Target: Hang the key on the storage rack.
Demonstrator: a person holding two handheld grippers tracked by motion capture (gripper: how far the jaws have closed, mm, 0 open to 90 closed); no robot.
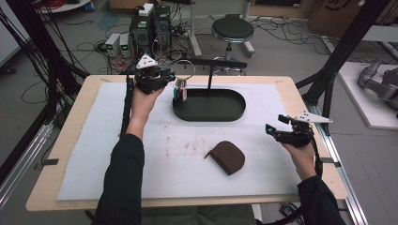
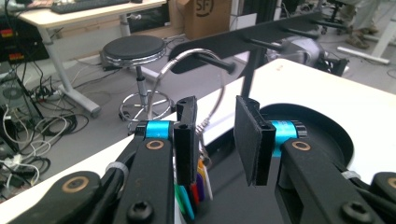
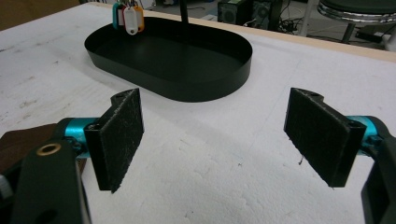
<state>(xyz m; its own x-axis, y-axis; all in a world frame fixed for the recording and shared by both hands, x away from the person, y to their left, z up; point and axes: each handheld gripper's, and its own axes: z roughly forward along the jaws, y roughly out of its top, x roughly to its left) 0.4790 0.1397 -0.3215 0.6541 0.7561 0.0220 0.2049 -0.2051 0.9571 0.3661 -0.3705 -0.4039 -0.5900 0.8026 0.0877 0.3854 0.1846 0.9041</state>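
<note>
A metal key ring [image 1: 187, 61] hangs over a peg [image 2: 212, 63] of the black rack [image 1: 220, 63], and its coloured tags [image 1: 180, 92] dangle over the left end of the black oval tray [image 1: 234, 115]. My left gripper [image 1: 172, 78] sits just left of the ring. In the left gripper view its jaws [image 2: 217, 135] stand partly apart, with the ring wire [image 2: 164, 70] just beyond them and untouched, and the tags [image 2: 198, 184] below. My right gripper [image 1: 274, 123] rests at the table's right side, open [image 3: 215, 135] and empty, pointing at the tray [image 3: 187, 88] and the tags [image 3: 129, 18].
A brown pouch [image 1: 227, 157] lies on the white foam mat [image 1: 141, 154] in front of the tray, left of my right gripper. The rack's post [image 1: 209, 77] rises from the tray's far side. A stool [image 1: 232, 29] and computers [image 1: 150, 28] stand beyond the table.
</note>
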